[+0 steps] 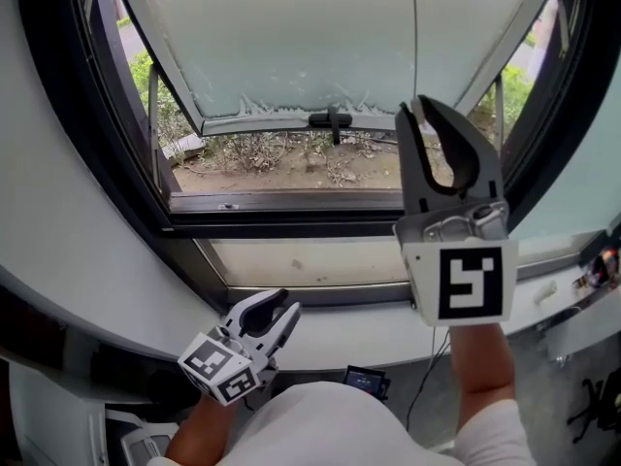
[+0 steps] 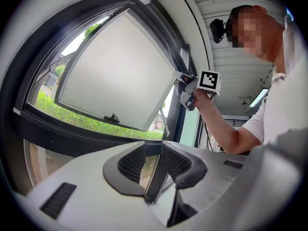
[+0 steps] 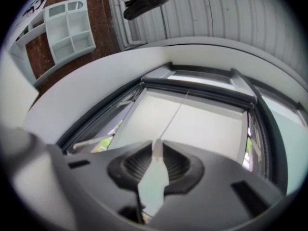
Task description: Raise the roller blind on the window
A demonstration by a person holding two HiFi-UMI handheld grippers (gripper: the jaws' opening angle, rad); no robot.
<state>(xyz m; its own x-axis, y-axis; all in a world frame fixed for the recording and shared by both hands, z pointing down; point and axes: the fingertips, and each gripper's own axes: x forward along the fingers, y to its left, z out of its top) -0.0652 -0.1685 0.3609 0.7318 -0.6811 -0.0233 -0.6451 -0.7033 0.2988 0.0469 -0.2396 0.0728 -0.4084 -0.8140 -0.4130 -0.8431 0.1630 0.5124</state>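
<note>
At the window: my right tongs (image 1: 417,107), raised in front of the frosted sash (image 1: 291,37), pinch the thin pull cord (image 1: 414,37) of the roller blind. The cord runs straight up from the tips, across the pane, toward the top of the frame. The right gripper view shows the ribbed pads nearly together w/ the cord's pale lower end caught betw. them.

My left tongs (image 1: 281,309) sit low, near the white surface (image 1: 340,343) below the window, pointing level. They're spread w/ nothing betw. them; only the window frame shows through the gap.

The sash is swung open at the bottom, w/ its dark handle (image 1: 330,119) at the middle of the lower edge. Shrubs & bare ground (image 1: 281,158) show beneath it. The blind itself I can't make out for sure.

The left gripper view catches the person's arm (image 2: 216,124) holding the right gripper up beside the frame's right edge.
</note>
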